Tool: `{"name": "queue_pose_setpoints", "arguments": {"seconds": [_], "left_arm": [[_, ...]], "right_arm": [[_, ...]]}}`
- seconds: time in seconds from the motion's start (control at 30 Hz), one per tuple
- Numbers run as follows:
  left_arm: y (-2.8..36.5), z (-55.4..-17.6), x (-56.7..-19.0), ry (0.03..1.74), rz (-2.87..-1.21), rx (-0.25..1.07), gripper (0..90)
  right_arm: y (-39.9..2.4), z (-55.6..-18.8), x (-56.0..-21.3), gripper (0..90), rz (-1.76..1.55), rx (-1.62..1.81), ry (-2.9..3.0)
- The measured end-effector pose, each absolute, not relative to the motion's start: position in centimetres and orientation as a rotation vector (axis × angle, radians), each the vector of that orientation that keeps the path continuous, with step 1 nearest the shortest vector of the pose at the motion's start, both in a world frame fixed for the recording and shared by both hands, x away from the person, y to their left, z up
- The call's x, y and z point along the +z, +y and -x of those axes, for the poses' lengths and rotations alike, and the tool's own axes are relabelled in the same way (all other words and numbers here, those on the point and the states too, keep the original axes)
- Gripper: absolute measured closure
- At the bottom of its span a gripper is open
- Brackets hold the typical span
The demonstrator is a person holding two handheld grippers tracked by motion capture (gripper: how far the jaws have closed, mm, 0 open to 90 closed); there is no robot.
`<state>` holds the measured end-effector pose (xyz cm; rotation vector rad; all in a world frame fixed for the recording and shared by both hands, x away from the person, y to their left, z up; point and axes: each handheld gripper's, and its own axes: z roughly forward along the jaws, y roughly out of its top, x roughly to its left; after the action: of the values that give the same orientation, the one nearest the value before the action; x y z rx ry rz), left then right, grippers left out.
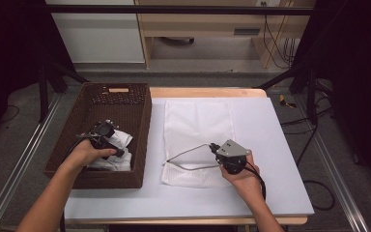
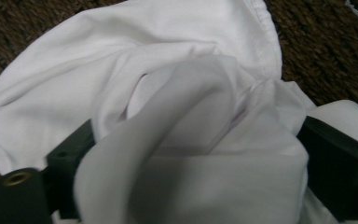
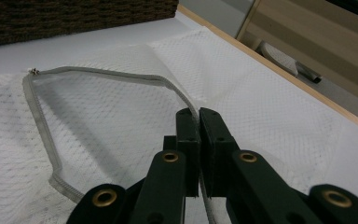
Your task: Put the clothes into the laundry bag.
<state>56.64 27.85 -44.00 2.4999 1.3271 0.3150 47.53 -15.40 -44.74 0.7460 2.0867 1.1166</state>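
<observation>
A white garment (image 1: 120,143) lies crumpled in the brown wicker basket (image 1: 142,121). My left gripper (image 1: 120,151) reaches down into it. In the left gripper view the jaws stand wide apart on either side of a bunched fold of the white garment (image 2: 135,70), which fills the gap of the left gripper (image 2: 198,140). On the table lies a white mesh laundry bag (image 1: 198,125) with a grey zipper edge (image 3: 98,73). My right gripper (image 1: 214,148) (image 3: 199,114) is shut on that zipper edge and holds the bag's mouth lifted open.
The basket's woven floor (image 2: 326,42) shows around the garment. The white tabletop (image 1: 270,159) has bare room right of the bag and along its front edge. A wooden shelf unit (image 1: 207,24) stands beyond the table. Metal rails (image 1: 24,159) run along both sides.
</observation>
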Motion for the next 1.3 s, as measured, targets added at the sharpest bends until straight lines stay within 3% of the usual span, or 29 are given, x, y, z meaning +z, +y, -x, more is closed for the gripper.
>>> {"name": "queue_pose_setpoints", "arguments": {"seconds": [0.2,0.37,0.57,0.73,1.3], "left_arm": [[28.0,-56.5,-43.7,1.326,-2.491,0.317,30.4],[28.2,-56.4,-43.2,1.268,-2.518,0.326,53.1],[28.1,-56.1,-42.9,1.226,-2.536,0.344,64.3],[27.9,-55.9,-42.6,1.193,-2.541,0.392,68.4],[27.5,-55.4,-41.0,1.149,-2.475,0.426,69.2]], "right_arm": [[-15.4,-47.5,-44.8,87.1,-0.741,1.115,2.096],[-15.4,-47.5,-44.8,87.2,-0.739,1.110,2.099],[-15.3,-47.5,-44.8,87.1,-0.739,1.108,2.101],[-15.3,-47.5,-44.8,87.1,-0.736,1.106,2.106],[-15.3,-47.5,-44.8,87.5,-0.738,1.105,2.102]]}}
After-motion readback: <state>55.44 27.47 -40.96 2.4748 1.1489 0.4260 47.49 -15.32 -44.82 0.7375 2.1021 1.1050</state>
